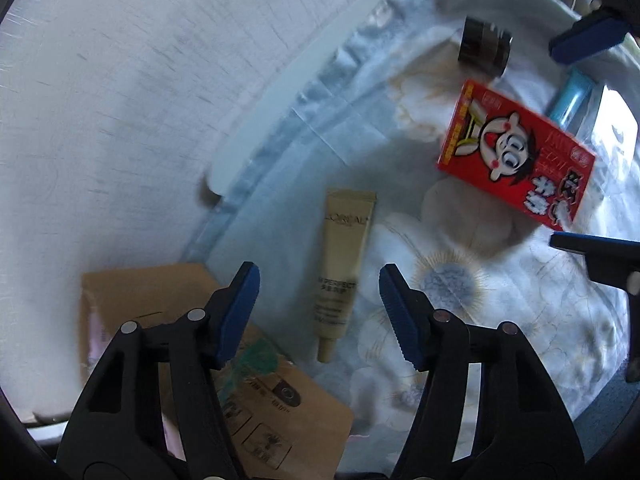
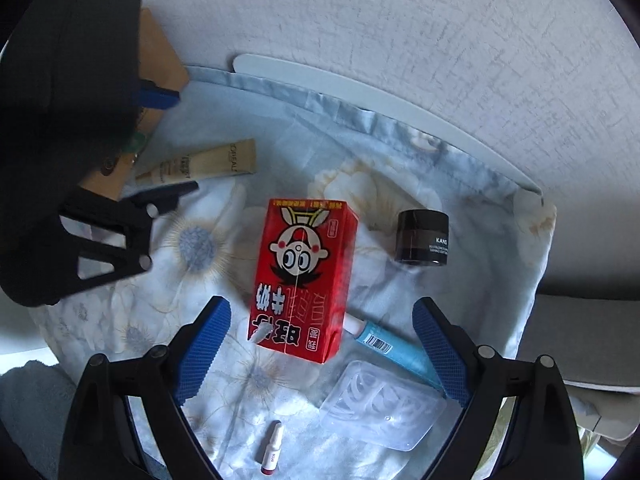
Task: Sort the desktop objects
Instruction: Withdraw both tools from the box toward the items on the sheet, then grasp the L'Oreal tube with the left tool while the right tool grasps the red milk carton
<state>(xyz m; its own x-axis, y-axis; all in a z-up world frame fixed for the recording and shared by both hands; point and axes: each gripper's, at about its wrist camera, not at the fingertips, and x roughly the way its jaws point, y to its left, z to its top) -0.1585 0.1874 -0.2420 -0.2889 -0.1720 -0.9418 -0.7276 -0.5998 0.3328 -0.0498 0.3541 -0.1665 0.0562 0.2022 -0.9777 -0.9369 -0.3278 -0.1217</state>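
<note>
Left wrist view: the left gripper (image 1: 318,312) points down with fingers spread on either side of a cream tube (image 1: 343,276) lying on the flowered cloth (image 1: 460,320), not touching it. A brown box (image 1: 132,300) sits just beside it, by the wall.

Right wrist view: the right gripper (image 2: 320,364) hangs spread wide over a red carton (image 2: 306,280), holding nothing. Around the carton lie a blue tube (image 2: 396,350), a clear tray (image 2: 380,406), a small vial (image 2: 272,446) and a dark jar (image 2: 422,236). Everything looks scattered; sorting seems barely begun.
</note>
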